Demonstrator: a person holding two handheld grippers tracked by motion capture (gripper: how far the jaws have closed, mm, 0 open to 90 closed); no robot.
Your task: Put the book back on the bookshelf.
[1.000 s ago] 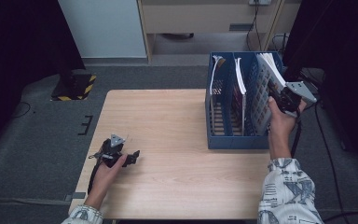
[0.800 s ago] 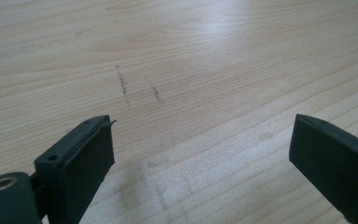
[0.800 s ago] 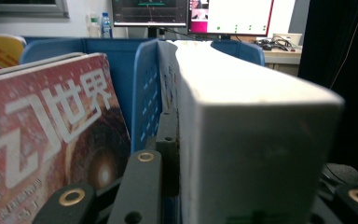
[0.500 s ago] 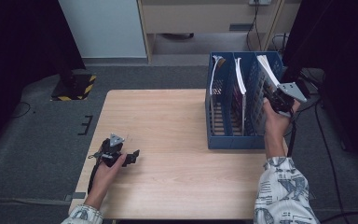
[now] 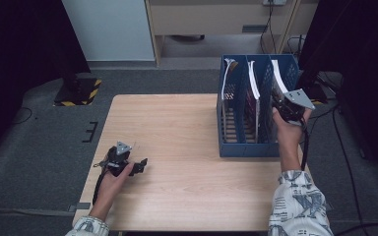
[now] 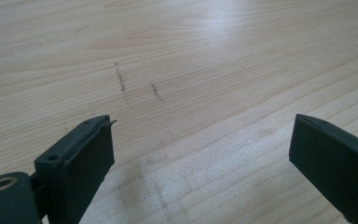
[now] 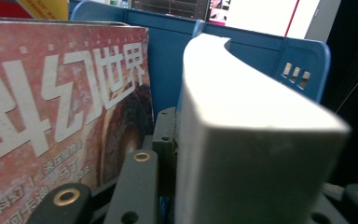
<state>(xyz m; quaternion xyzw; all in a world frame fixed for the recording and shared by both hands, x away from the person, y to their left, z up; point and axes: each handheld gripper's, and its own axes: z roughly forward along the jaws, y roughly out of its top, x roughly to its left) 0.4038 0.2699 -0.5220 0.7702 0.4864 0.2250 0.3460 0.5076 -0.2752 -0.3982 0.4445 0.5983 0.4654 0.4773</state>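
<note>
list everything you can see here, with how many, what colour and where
Blue plastic file rack: one, blue, right side of table.
Magazines or books: three, white edges, standing upright in the rack; one red cover.
Light wooden table: one, pale wood, centre.
Grey carpet floor: grey, around the table.
Yellow-black striped base: one, on floor, far left.
Left hand-held gripper: black, open, near left of table.
Right hand-held gripper: black, at the rightmost white-edged book.

One blue file rack (image 5: pixel 248 147), three compartments; three magazines (image 5: pixel 252 81) standing inside; two tongs (image 5: pixel 128 164); one wooden table (image 5: pixel 177 128).
</note>
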